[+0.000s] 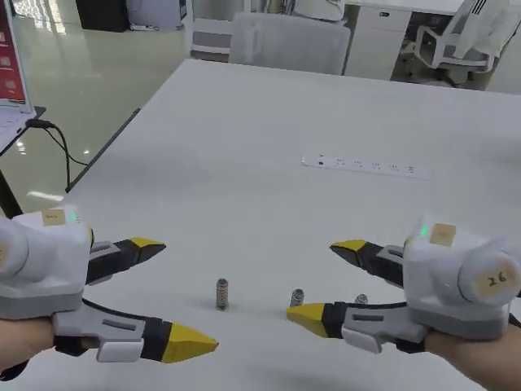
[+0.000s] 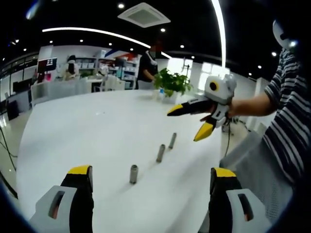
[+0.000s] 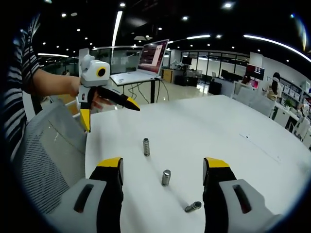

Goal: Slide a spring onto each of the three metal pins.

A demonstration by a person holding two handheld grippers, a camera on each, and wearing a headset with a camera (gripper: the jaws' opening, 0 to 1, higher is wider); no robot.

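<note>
Three small metal pieces stand in a row on the white table [image 1: 269, 163]. The left one [image 1: 221, 294] [image 3: 146, 146] [image 2: 133, 174] is upright and looks ribbed like a spring. The middle one [image 1: 297, 297] [image 3: 166, 177] [image 2: 160, 153] is a short grey cylinder. The right one [image 1: 361, 300] [image 3: 193, 207] [image 2: 172, 140] appears tilted or lying; I cannot tell which. My left gripper [image 1: 175, 293] [image 2: 151, 171] [image 3: 111, 117] is open and holds nothing, left of the row. To the right of the row, my right gripper [image 1: 324, 281] [image 3: 163, 162] [image 2: 189, 124] is open and holds nothing.
A white power strip [image 1: 364, 166] lies further back on the table. A grey mesh chair [image 3: 48, 160] stands at the near edge. Chairs and desks [image 1: 285, 41] stand beyond the far edge, and a laptop [image 3: 150, 56] sits on another desk.
</note>
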